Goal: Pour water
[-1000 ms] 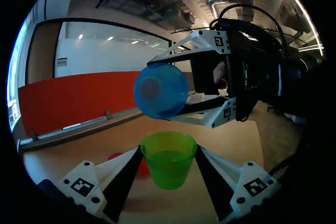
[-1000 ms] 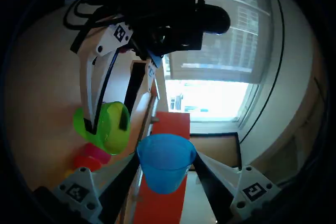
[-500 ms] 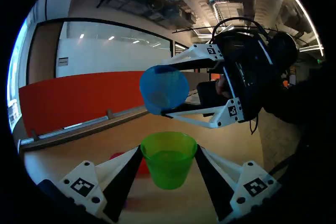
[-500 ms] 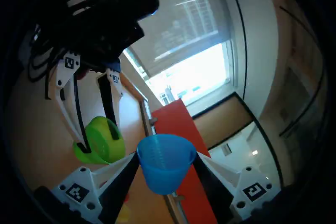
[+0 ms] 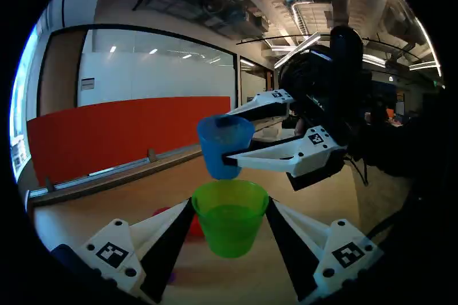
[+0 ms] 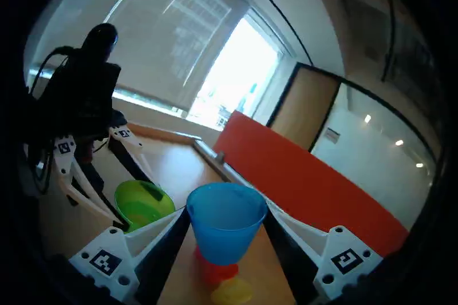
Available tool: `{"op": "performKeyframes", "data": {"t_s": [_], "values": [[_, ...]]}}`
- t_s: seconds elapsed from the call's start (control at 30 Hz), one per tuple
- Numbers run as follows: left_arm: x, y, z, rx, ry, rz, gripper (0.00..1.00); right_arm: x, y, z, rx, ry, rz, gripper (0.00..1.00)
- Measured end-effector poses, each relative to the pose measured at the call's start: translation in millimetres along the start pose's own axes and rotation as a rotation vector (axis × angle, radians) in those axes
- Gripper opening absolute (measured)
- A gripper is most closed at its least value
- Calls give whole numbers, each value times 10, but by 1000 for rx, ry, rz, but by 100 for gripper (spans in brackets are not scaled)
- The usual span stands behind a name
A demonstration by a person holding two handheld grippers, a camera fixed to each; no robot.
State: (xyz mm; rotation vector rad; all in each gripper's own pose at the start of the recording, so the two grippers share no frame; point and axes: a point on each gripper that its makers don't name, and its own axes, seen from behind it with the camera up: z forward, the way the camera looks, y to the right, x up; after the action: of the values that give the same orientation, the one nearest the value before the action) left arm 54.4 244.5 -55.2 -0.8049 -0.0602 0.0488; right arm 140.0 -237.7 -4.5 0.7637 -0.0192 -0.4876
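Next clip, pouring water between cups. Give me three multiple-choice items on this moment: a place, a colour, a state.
1. In the left gripper view, where is the blue cup relative to the green cup? A) inside it B) higher, above its rim C) below it
2. What colour cup does the left hand-held gripper hold? A) yellow B) blue C) green
3. The blue cup in the right hand-held gripper is: A) roughly upright B) mouth down C) lying on its side
Answers: B, its base shows above the green rim; C, it grips the green one; A, its mouth faces up.
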Motion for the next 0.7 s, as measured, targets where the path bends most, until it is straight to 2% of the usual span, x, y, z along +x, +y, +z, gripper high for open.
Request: {"op": "performKeyframes", "data": {"t_s": [0.2,0.4,0.5,0.7], "values": [[-2,-38,-44,7,-9,-2,88,-145,-86,-35,36,-44,180,91],[-22,-160,-102,33,-20,-12,88,-214,-173,-111,72,-52,335,91],[-15,-223,-136,45,-21,-15,88,-287,-196,-151,81,-69,379,92],[0,-348,-195,72,-23,-20,88,-445,-176,-224,70,-93,417,92]]}}
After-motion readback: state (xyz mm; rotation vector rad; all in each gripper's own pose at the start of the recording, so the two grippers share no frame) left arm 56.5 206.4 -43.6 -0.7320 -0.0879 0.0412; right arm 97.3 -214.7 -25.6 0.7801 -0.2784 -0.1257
